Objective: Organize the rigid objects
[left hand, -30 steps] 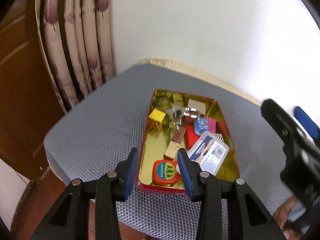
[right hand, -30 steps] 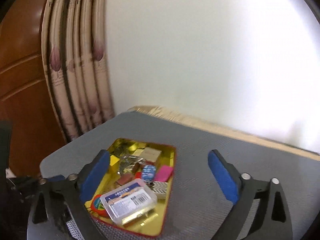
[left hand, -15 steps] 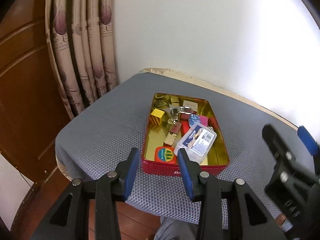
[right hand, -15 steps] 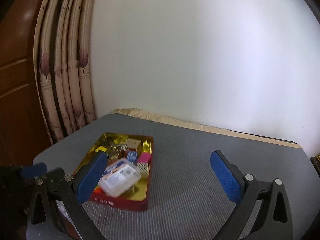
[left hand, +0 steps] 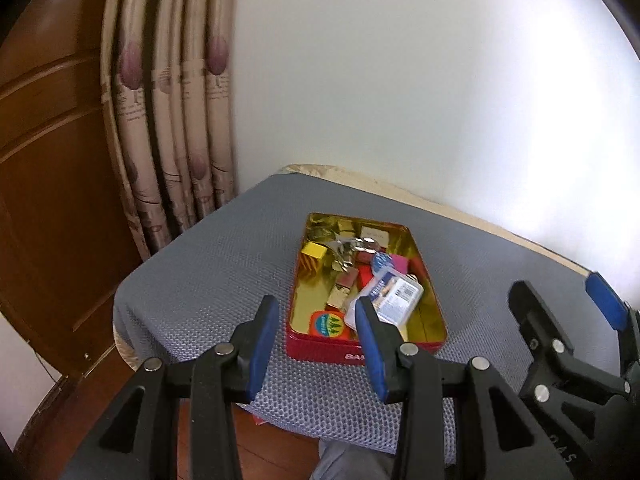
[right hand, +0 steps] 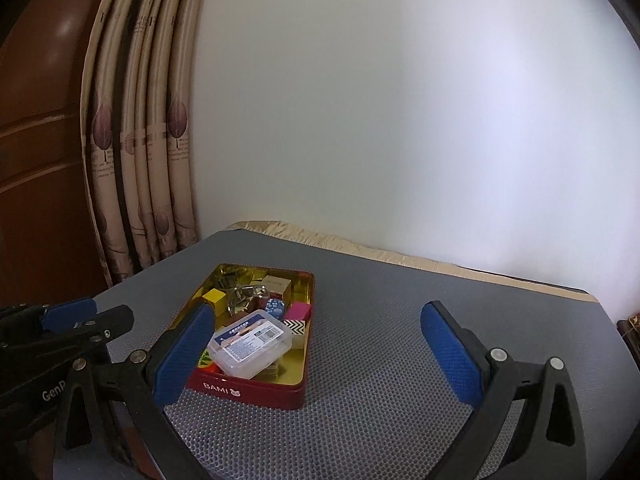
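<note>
A red tin (left hand: 320, 350) with a gold inside sits on the grey mesh mat (left hand: 224, 272); it also shows in the right wrist view (right hand: 248, 389). It holds a clear plastic case (right hand: 252, 342), a yellow block (left hand: 313, 250), a round red tape measure (left hand: 328, 325), metal clips (left hand: 352, 246), and several other small blocks. My left gripper (left hand: 316, 344) is open and empty, back from the tin's near edge. My right gripper (right hand: 320, 354) is wide open and empty, near the tin's near right side.
A white wall stands behind the table. A patterned curtain (left hand: 176, 120) and a brown wooden door (left hand: 44, 160) are at the left. The mat's near left corner (left hand: 120, 312) drops to the wooden floor. Bare mat (right hand: 420, 300) lies right of the tin.
Both grippers have pulled back and up from the tin, which now looks smaller and farther. Both stay open and empty. The tin's contents have not moved.
</note>
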### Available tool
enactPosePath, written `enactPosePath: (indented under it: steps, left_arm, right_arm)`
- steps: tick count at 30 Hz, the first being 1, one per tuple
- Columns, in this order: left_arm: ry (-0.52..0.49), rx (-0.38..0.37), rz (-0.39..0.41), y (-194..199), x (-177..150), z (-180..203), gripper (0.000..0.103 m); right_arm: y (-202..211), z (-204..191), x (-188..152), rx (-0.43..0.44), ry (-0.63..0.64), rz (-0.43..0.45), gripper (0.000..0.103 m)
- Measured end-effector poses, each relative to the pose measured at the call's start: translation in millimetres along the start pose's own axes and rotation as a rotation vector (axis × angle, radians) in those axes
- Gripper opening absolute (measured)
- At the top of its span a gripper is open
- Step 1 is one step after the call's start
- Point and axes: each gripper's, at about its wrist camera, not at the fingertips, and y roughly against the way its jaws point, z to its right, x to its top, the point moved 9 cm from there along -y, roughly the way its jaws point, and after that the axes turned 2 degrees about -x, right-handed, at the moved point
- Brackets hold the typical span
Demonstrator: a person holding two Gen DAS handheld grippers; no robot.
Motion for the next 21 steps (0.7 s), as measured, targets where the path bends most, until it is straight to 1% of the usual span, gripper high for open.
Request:
enactPosePath:
  steps: [2, 3, 5, 7, 9, 12, 14, 16, 17, 19, 21]
  left_arm:
    - [0.011, 0.011, 0.006, 1, 1, -4, 0.047]
    - [0.014, 0.015, 0.011, 2, 2, -5, 0.053]
    - [0.027, 0.019, 0.028, 5, 4, -8, 0.053]
    - [0.029, 0.009, 0.034, 7, 6, -9, 0.054]
    - [0.026, 0.015, 0.037, 9, 7, -10, 0.055]
    - [0.047, -0.011, 0.046, 12, 10, -11, 0.056]
    - [0.041, -0.006, 0.067, 17, 13, -13, 0.062]
    - [0.037, 0.004, 0.096, 23, 17, -14, 0.063]
    - [0.037, 0.006, 0.121, 28, 20, -14, 0.066]
    - [0.030, -0.009, 0.141, 33, 23, -14, 0.088]
    - [0.038, -0.005, 0.160, 38, 25, -16, 0.088]
  right_arm:
    - [0, 0, 1, 0.000, -0.002, 0.003, 0.102]
    - [0, 0, 2, 0.002, -0.003, 0.003, 0.102]
    - [-1, -2, 2, 0.002, 0.002, 0.002, 0.102]
    - [-1, -3, 2, 0.003, 0.006, 0.002, 0.102]
    - [-1, -4, 2, 0.006, 0.007, 0.001, 0.102]
    - [0, -4, 4, 0.006, 0.006, 0.004, 0.102]
    - [1, -4, 5, 0.007, 0.003, 0.007, 0.102]
    - [2, -3, 6, 0.008, 0.001, 0.011, 0.102]
    - [3, -2, 6, 0.008, 0.000, 0.012, 0.102]
    - [4, -1, 7, 0.011, -0.001, 0.014, 0.102]
    - [4, -2, 7, 0.011, -0.001, 0.014, 0.102]
